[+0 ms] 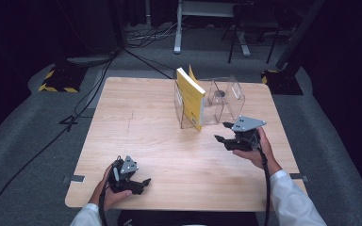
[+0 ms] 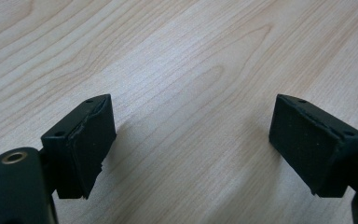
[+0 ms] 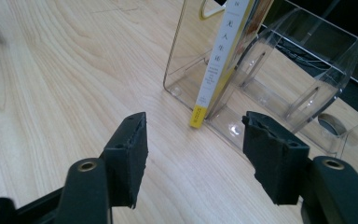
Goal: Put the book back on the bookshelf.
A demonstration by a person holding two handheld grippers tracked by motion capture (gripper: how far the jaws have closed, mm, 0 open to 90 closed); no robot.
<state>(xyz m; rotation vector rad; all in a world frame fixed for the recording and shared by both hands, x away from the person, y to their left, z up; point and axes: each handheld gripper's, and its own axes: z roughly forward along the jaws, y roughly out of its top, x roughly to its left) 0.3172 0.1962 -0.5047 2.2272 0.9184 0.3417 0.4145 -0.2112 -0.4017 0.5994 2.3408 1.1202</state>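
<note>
A yellow book (image 1: pixel 191 96) stands upright in a clear plastic rack (image 1: pixel 226 101) at the back right of the wooden table (image 1: pixel 136 122). My right gripper (image 1: pixel 222 132) hovers just in front of the rack, open, with nothing between its jaws. In the right gripper view the book's spine (image 3: pixel 219 60) leans against a divider of the rack (image 3: pixel 307 60), a short way beyond the open right gripper (image 3: pixel 193 154). My left gripper (image 1: pixel 140 186) rests near the table's front left edge, open and holding nothing. In the left gripper view, bare wood lies between the left gripper's (image 2: pixel 191 144) jaws.
Cables (image 1: pixel 89 94) run over the grey floor left of the table. A stand base with yellow and black stripes (image 1: pixel 56 84) sits at the back left. Another dark stand (image 1: pixel 283 77) is at the back right. Desk legs (image 1: pixel 178 33) stand behind.
</note>
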